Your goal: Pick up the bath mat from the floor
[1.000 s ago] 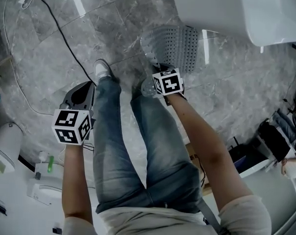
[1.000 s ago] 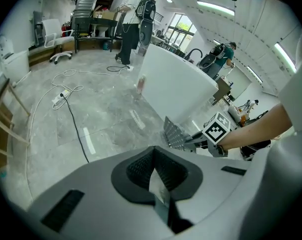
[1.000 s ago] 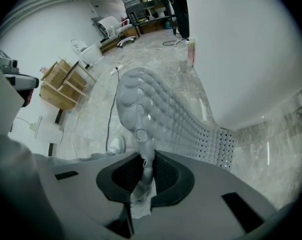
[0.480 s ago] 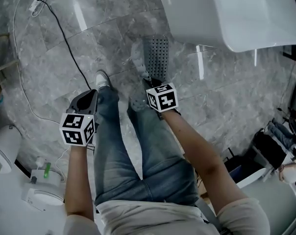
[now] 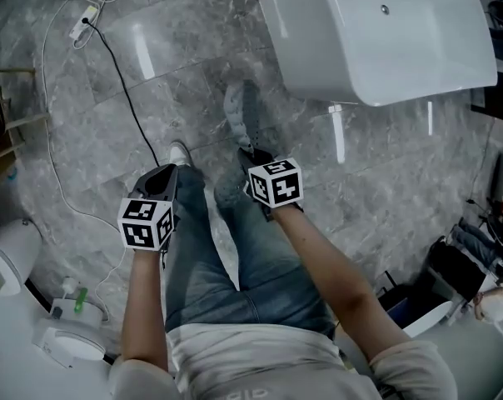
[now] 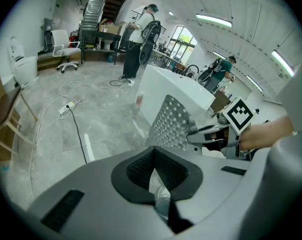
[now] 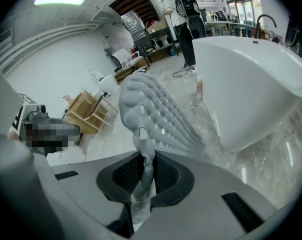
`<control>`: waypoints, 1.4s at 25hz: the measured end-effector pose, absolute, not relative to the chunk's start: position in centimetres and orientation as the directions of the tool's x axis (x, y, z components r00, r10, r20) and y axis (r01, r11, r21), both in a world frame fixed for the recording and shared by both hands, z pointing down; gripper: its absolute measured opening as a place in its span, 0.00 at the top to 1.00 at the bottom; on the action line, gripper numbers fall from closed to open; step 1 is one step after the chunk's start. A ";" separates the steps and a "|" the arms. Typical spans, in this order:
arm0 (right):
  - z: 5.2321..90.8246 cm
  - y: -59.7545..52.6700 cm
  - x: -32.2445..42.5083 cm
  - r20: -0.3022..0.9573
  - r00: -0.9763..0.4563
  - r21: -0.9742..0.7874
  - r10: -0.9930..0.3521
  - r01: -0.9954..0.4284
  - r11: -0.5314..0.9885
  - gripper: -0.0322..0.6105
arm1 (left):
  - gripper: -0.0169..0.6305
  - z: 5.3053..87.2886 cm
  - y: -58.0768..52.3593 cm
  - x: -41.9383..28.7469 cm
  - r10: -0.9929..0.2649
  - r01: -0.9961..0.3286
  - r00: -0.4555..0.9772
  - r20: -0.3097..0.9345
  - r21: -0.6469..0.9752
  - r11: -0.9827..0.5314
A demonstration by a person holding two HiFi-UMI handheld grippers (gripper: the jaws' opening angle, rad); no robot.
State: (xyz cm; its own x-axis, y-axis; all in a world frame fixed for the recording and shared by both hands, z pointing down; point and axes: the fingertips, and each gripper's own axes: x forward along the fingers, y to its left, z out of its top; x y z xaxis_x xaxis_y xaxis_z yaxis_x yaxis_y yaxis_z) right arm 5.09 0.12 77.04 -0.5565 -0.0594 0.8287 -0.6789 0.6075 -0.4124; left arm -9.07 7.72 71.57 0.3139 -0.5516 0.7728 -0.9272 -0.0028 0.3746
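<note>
The bath mat (image 5: 237,113), grey rubber with suction cups and punched holes, hangs beside the white tub (image 5: 376,32), its top edge clamped in the right gripper (image 5: 251,155), which points steeply down; the left gripper (image 5: 161,182), tilted alike, has its jaws drawn together on nothing recognisable, and the mat's lower edge is hidden

A bathroom mock-up within an open workshop hall was indicated by a freestanding white bathtub (image 5: 376,36), toilet (image 5: 10,252) and marble-look floor tiles (image 5: 143,107), alongside an office chair (image 6: 66,45) and a power strip (image 5: 82,12).
</note>
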 end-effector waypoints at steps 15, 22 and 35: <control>60.8 -3.8 3.4 0.738 -0.651 -0.477 -0.176 -0.689 0.547 0.85 | 0.95 58.5 4.6 -12.1 -0.646 -0.926 0.274 0.712 0.377 0.023; 52.3 -4.2 1.4 0.687 -0.701 -0.512 -0.192 -0.655 0.556 0.85 | 0.95 51.3 4.0 -13.2 -0.694 -0.918 0.268 0.669 0.395 0.027; 38.5 -5.7 3.0 0.604 -0.745 -0.536 -0.283 -0.643 0.547 0.85 | 0.95 37.0 -0.8 -11.5 -0.779 -0.901 0.360 0.514 0.408 -0.147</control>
State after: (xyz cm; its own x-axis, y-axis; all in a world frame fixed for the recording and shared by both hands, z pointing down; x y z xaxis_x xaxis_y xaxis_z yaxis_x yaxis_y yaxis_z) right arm 2.96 -5.72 38.48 -0.7447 -0.2830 0.6044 -0.6429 0.5474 -0.5358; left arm -11.50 -0.80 37.00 0.3599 -0.7788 0.5138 -0.9009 -0.1469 0.4083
